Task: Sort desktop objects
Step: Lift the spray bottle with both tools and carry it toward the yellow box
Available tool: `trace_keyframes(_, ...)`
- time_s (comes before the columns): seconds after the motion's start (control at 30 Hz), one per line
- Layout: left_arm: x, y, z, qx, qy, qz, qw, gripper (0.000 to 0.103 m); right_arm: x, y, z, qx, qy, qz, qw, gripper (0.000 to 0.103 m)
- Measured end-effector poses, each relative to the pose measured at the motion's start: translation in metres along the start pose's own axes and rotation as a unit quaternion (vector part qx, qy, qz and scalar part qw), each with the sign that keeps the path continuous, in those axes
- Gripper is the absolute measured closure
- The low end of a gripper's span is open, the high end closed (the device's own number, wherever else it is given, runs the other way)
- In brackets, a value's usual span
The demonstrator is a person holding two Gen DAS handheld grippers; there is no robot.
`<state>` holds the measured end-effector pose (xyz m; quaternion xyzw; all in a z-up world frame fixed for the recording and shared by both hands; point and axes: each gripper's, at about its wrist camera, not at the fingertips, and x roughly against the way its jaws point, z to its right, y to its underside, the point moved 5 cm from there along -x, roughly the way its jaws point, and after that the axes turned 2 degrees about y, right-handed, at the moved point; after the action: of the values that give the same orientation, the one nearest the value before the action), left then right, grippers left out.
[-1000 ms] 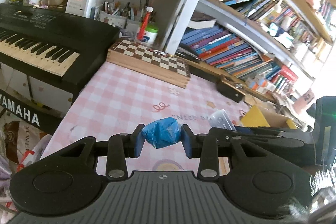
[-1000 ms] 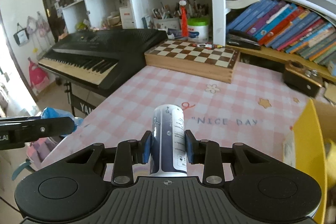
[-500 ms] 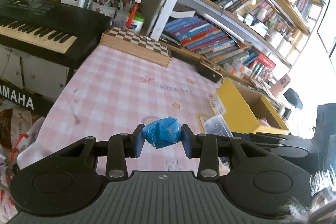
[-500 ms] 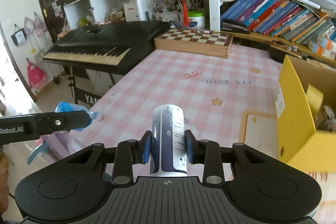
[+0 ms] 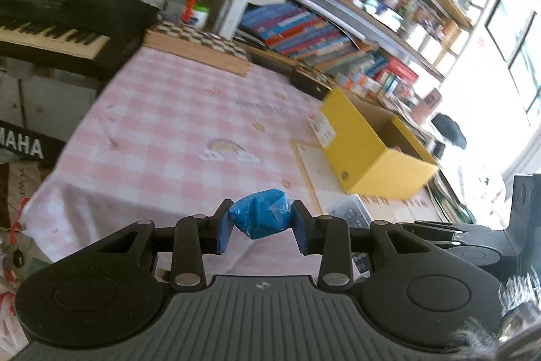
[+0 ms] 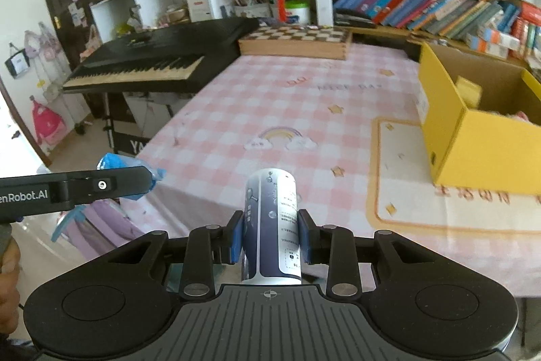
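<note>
My left gripper (image 5: 261,227) is shut on a crumpled blue plastic wad (image 5: 260,217), held over the near edge of the pink checked tablecloth (image 5: 189,120). The same blue wad (image 6: 111,163) shows in the right wrist view at the tip of the left gripper's black finger (image 6: 101,185). My right gripper (image 6: 270,237) is shut on a white and dark blue printed can (image 6: 272,225), upright between the pads, off the table's near edge. An open yellow cardboard box (image 5: 368,144) stands on the table's right side, the same box (image 6: 480,137) ahead and to the right of the can.
A wooden chessboard box (image 6: 294,41) lies at the table's far edge. A black keyboard piano (image 6: 155,60) stands left of the table. Bookshelves (image 6: 439,5) fill the back wall. A cream mat (image 6: 405,178) lies beside the box. A white device (image 5: 350,213) shows by my right gripper.
Both grippers have drawn back from the table with their loads still gripped. The chessboard and piano look farther away, and the yellow box has come into fuller view on the right.
</note>
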<state>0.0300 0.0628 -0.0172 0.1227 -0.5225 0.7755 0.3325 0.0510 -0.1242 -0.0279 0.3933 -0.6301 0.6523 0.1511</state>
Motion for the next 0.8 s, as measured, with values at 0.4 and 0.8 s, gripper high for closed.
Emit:
trace_keyframes(0.4, -0.024, 0.015, 0.05, -0.064, 0.07, -0.049, 0.9943, 0.069, 0.027, 0.032, 0.036, -0.066, 0.053, -0.006, 0.996, 0.071)
trace_keyframes(0.8, -0.057, 0.024, 0.106, -0.103, 0.105, -0.082, 0.9858, 0.069, 0.048, 0.049, 0.088, -0.116, 0.079, -0.004, 0.99, 0.071)
